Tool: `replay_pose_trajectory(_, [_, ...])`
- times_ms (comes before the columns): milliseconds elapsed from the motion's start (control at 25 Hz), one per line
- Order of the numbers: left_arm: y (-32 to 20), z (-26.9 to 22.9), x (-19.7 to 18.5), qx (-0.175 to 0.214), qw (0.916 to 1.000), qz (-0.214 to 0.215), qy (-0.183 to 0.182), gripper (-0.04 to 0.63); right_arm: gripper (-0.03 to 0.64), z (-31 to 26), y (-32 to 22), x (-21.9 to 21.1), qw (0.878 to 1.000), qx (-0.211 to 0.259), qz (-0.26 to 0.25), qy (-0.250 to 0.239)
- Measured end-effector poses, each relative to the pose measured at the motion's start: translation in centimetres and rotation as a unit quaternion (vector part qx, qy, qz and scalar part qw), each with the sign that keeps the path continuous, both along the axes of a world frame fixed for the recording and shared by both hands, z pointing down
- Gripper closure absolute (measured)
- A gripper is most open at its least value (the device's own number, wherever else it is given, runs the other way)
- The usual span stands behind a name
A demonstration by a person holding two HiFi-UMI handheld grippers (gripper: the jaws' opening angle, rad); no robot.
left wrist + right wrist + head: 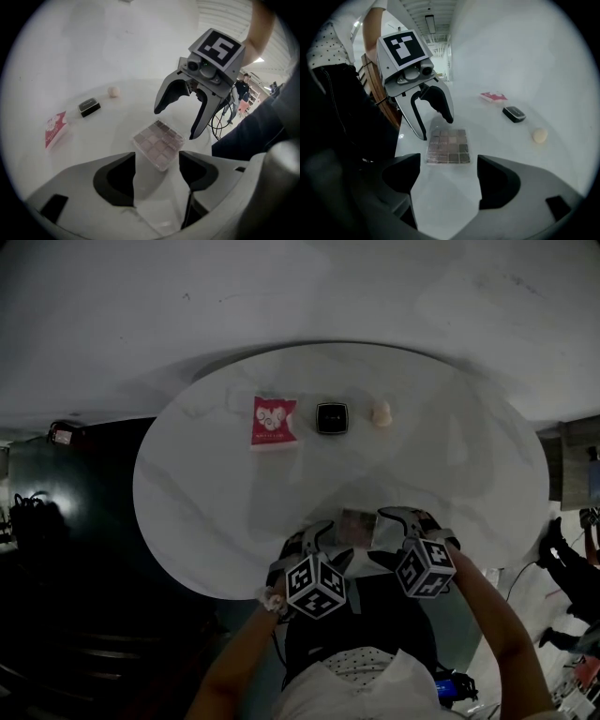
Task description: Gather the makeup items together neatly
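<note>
A clear eyeshadow palette (356,526) (158,144) (448,146) lies flat near the front edge of the round white table (216,502). My left gripper (326,542) (157,173) (435,127) stands open just to its left. Just to its right, my right gripper (398,526) (446,180) (177,123) is open too. Neither touches the palette, and no pad presses on anything. At the far side of the table, in a row, are a red sachet (273,421) (55,129) (493,97), a black compact (332,417) (88,107) (514,114) and a beige puff (382,412) (114,91) (540,135).
Dark furniture (56,549) stands off the table's left edge. In the left gripper view, people (241,91) stand in the background on the right and a cable hangs beside the table. My own body presses close to the front rim.
</note>
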State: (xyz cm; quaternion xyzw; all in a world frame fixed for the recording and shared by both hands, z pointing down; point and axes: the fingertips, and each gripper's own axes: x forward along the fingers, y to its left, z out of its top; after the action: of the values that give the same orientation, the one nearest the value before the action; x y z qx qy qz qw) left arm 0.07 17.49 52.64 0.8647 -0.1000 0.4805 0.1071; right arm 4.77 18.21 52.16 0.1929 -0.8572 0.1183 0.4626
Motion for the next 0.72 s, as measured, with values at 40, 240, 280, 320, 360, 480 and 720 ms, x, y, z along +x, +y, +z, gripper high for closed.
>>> replay_pose_trajectory(40, [0.0,0.1,0.0,0.001,1.0000,0.001,-0.001,0.270,0.214,0.1,0.0,-0.1,1.000,0.001,-0.003,0.003])
replay_pose_trajectory(240, [0.4,0.3,0.1,0.000,1.0000,-0.003,-0.002,0.270,0.210,0.8,0.0,-0.6,1.000,0.008,-0.006,0.023])
replay_pose_trajectory(280, [0.4,0.4,0.2,0.000,1.0000,-0.004,-0.002,0.270,0.210,0.9,-0.1,-0.6,1.000,0.009,-0.004,0.024])
replay_pose_trajectory(320, [0.4,0.5,0.3,0.001,1.0000,-0.004,-0.002,0.270,0.210,1.0,-0.2,-0.6,1.000,0.009,-0.003,0.026])
replay_pose_trajectory(360, [0.4,0.5,0.4,0.002,1.0000,-0.004,-0.002,0.270,0.210,1.1,-0.3,-0.7,1.000,0.008,-0.001,0.027])
replay_pose_trajectory(480, [0.2,0.6,0.4,0.004,1.0000,-0.005,-0.003,0.268,0.210,1.3,-0.4,-0.8,1.000,-0.002,0.001,0.029])
replay_pose_trajectory(720, [0.1,0.7,0.4,0.011,0.9999,-0.010,-0.002,0.267,0.212,1.5,-0.4,-0.8,0.999,-0.021,0.004,0.024])
